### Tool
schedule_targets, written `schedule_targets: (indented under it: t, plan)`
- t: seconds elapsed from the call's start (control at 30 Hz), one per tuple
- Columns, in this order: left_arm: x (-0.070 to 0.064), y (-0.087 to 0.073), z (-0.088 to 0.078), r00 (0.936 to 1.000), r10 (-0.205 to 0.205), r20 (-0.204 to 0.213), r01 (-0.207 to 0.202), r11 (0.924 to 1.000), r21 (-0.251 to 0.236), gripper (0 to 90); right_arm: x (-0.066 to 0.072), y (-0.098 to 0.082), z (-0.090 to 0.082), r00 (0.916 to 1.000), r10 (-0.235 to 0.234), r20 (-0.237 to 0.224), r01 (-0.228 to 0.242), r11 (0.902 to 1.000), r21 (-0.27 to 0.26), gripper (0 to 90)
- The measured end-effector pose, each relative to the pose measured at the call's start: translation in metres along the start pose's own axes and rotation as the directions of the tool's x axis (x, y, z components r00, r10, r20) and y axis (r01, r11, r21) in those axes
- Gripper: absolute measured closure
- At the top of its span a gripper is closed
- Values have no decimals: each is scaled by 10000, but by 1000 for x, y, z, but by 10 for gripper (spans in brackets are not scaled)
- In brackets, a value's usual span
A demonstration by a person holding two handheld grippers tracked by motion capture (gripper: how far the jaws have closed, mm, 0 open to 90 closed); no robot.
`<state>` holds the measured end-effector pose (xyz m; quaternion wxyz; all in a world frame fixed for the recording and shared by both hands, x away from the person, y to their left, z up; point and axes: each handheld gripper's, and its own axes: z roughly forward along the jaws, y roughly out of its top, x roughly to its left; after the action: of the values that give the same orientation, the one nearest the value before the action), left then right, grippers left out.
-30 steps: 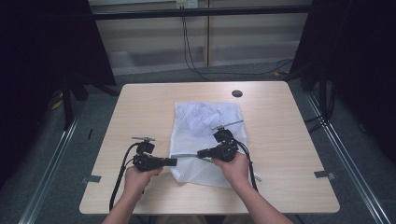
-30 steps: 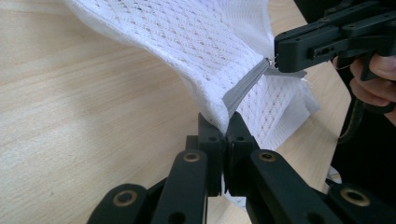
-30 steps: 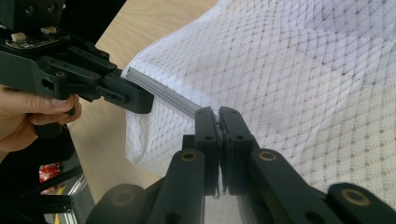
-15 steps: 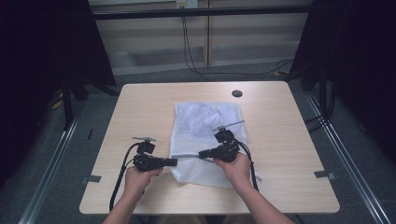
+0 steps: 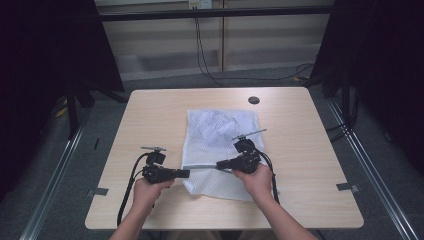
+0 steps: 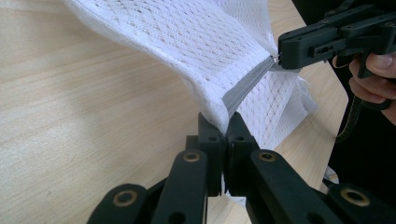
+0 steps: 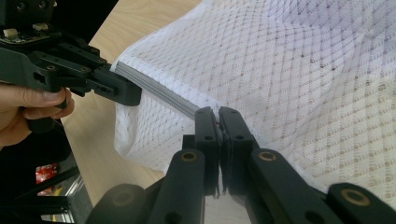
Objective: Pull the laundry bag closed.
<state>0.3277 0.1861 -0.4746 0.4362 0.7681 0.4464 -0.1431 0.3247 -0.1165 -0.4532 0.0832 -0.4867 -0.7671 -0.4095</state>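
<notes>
**Both grippers clamped on the mesh bag's grey edge strip**

Left gripper [image 5: 186, 173]: fingers [image 6: 211, 140] closed on the grey strip [image 6: 247, 84] that runs along the edge of the white mesh bag [image 5: 220, 145]. Pads pinched tight, fabric sandwiched between them, no gap visible.

Right gripper [image 5: 221, 164]: same story. Fingers [image 7: 205, 123] closed on the other end of that grey strip [image 7: 163, 95], jaws pressed together on it.

The two grippers face each other across the near part of the bag, tips pointing inward, strip stretched roughly straight between them. In the left gripper view the right gripper [image 6: 285, 49] holds the far end; in the right gripper view the left gripper [image 7: 128, 93] does the same.

Bag position: middle of the bench [image 5: 150, 115], lying mostly flat, far half crumpled. The clamped edge sits lifted off the surface, mesh draping down from the strip on both sides. Near corner of the bag reaches toward the right hand [image 5: 257, 177].

Left hand [image 5: 147, 190] low on the near-left bench. Small dark round hole [image 5: 254, 100] in the bench beyond the bag, well apart from it.
</notes>
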Motion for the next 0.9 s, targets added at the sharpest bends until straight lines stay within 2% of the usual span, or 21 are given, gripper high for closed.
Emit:
schedule_targets:
  t: [0.17, 0.9]
  plan:
    - [2, 0, -2, 10000, 30, -95, -30, 10000, -25, 881, -2, -1, -2, 10000, 19, 79, -19, 10000, -14, 870]
    - [0, 0, -1, 10000, 0, -13, 0, 10000, -10, 881, -5, -3, -4, 10000, 71, 55, -71, 10000, -2, 871]
